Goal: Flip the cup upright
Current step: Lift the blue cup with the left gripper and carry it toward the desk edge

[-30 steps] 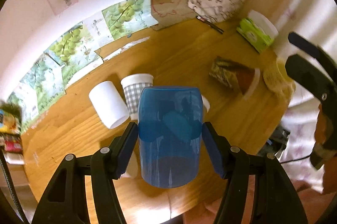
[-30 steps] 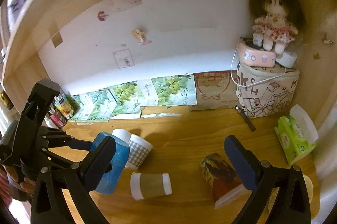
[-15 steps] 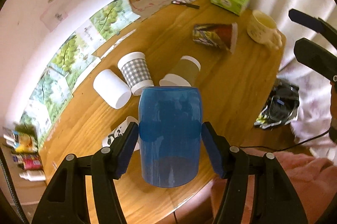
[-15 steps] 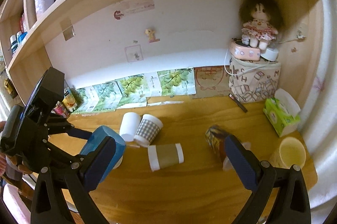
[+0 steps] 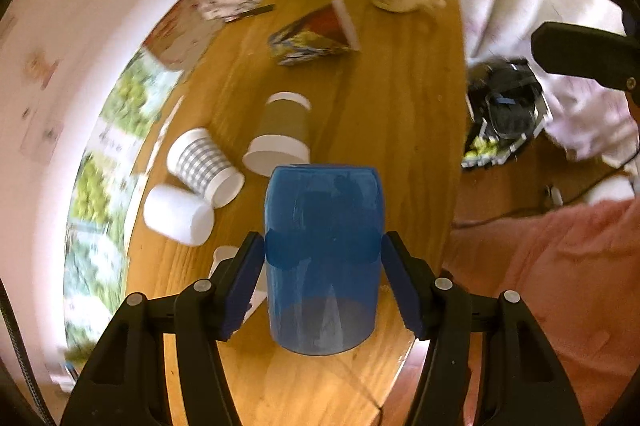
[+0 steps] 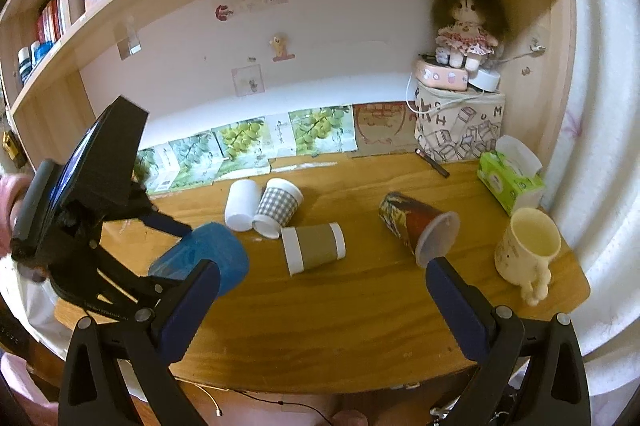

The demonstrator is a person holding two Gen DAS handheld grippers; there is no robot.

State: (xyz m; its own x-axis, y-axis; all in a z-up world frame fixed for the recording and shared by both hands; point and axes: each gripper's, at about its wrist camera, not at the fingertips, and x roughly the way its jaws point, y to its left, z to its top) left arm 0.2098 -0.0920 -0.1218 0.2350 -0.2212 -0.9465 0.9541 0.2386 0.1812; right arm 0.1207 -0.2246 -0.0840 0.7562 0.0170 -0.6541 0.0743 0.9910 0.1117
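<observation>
The blue translucent plastic cup (image 5: 322,262) was held off the wooden surface (image 6: 360,302), clamped at mid-body between the fingers of the left gripper (image 5: 323,280). In the right wrist view it hung at the near left of the surface, tilted on its side, one end pointing right and toward the camera; which end could not be told.

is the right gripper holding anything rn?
No. In the right wrist view the right gripper is wide open with only bare table between its fingers; the blue cup sits in the left gripper.
</observation>
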